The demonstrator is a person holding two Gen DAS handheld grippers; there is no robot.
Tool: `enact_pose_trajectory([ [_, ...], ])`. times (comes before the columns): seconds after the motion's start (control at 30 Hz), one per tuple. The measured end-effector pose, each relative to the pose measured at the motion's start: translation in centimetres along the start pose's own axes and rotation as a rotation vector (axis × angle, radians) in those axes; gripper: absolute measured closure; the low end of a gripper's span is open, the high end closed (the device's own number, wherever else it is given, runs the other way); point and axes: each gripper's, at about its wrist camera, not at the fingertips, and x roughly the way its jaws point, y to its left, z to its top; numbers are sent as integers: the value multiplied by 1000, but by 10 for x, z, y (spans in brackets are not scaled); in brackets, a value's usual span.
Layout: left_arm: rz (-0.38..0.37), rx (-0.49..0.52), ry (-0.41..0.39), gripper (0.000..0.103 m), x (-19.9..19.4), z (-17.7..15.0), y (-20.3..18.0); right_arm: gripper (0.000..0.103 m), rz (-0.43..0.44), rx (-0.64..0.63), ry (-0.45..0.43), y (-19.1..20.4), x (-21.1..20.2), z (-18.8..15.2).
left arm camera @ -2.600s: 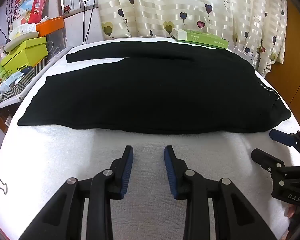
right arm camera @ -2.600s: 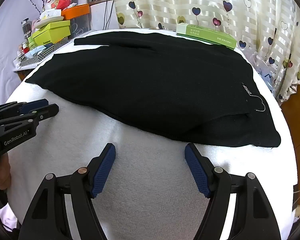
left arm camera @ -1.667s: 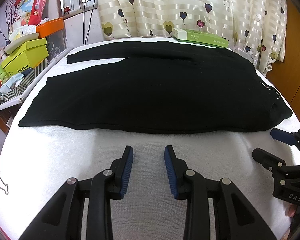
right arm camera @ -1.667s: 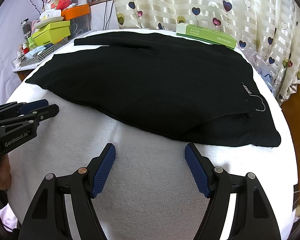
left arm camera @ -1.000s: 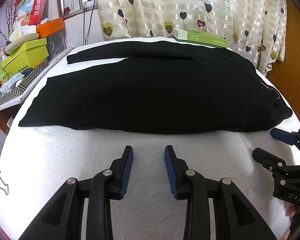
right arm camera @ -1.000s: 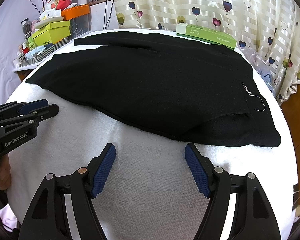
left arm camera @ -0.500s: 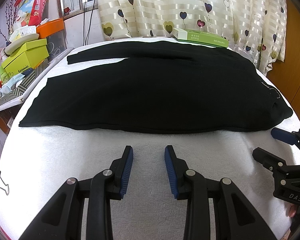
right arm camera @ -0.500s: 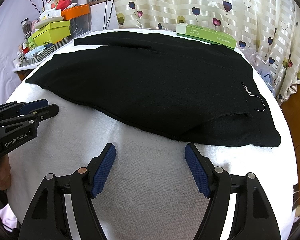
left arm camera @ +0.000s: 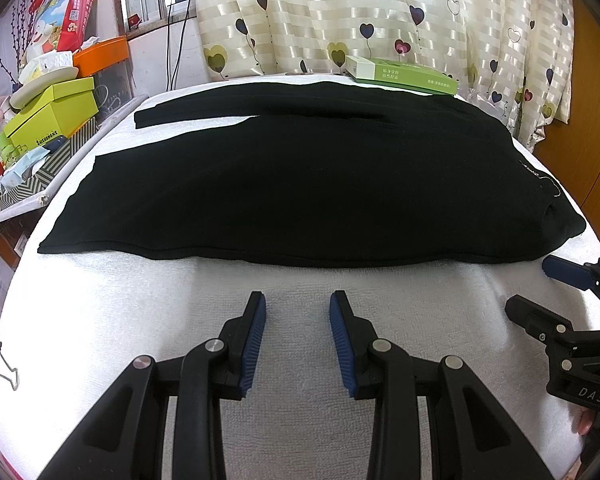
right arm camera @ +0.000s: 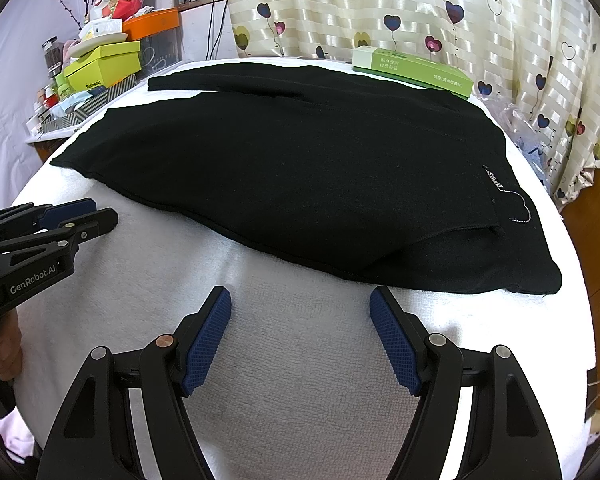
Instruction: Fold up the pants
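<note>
Pants (left arm camera: pixel 308 184) lie flat across the towel (left arm camera: pixel 300 412), legs toward its left edge. Both the left gripper (left arm camera: pixel 298 320) and right gripper (right arm camera: pixel 300 320) hover apart over the near edge, touching nothing.

Black pants (left arm camera: pixel 308 184) are laid on a white towelled tabletop (left arm camera: pixel 100 312). Blue ribbed pads are seen on black fingers (right arm camera: pixel 208 336). Cream striped curtain (left arm camera: pixel 380 12) is patterned with hearts; green box (right arm camera: pixel 412 68).
</note>
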Motion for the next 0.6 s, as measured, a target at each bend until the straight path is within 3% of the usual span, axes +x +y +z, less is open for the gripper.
enact_pose_trajectory([
  [0.6,5,4,0,67,0,-1,2,31,0,0,0,-1,0,0],
])
